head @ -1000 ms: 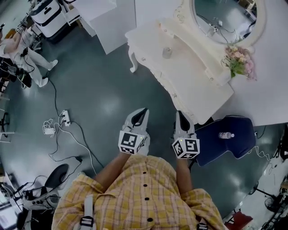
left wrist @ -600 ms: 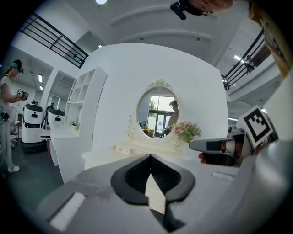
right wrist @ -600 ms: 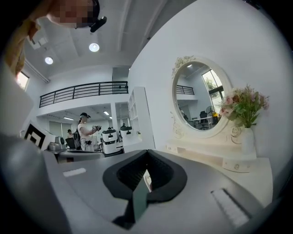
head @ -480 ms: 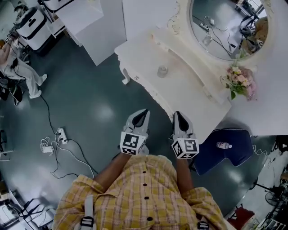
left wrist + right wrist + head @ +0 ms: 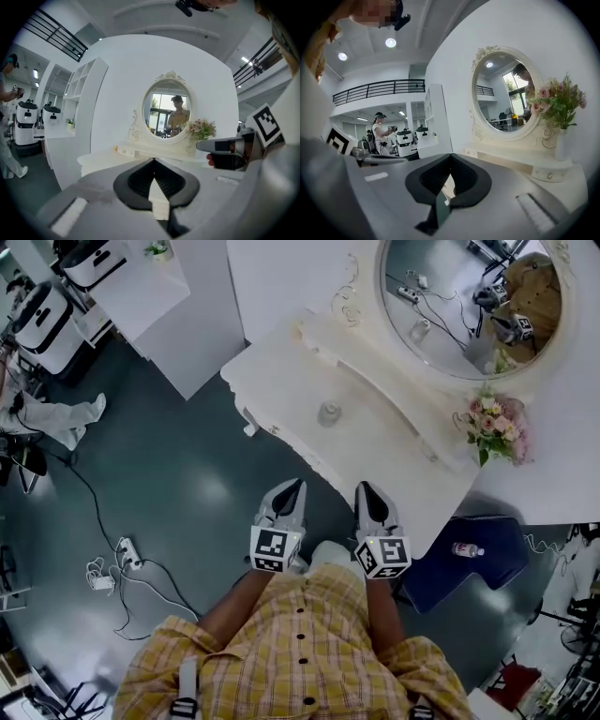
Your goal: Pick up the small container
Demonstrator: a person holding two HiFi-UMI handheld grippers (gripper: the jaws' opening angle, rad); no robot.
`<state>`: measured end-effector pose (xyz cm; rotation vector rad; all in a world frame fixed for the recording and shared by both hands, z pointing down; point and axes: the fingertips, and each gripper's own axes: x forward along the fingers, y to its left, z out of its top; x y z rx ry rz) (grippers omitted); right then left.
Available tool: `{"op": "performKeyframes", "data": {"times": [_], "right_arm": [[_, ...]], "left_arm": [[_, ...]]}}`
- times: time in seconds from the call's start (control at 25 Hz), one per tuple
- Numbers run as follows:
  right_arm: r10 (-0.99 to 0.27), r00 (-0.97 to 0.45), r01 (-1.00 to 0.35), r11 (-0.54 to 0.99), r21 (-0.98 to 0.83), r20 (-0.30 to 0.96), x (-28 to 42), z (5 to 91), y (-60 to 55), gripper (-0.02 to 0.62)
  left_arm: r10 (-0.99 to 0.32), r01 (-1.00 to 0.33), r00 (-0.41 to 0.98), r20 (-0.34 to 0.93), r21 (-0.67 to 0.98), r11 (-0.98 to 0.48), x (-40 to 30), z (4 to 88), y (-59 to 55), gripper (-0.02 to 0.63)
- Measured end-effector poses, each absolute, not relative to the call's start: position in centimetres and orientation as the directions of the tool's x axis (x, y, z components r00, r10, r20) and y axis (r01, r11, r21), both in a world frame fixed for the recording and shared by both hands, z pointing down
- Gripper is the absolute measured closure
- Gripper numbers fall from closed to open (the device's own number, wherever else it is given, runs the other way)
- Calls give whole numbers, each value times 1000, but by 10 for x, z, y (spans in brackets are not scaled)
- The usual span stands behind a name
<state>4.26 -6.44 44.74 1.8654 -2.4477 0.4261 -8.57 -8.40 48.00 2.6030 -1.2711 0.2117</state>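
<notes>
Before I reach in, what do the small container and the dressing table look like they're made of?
Small container: greyish and see-through-looking, so probably glass or clear plastic; it is too small here to tell which.
Dressing table: an even cream coat with a soft sheen over carved scrollwork and a curved leg, so likely painted wood, though moulded resin can't be ruled out.
</notes>
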Motion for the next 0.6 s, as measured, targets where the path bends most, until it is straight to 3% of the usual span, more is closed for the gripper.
{"op": "performKeyframes", "data": {"times": [0.6], "right_arm": [[-909, -334, -928, 270, -258, 251, 71, 481, -128, 595]], "left_arm": [[-743, -806, 584, 328, 126, -578, -44, 514, -159, 607]]}}
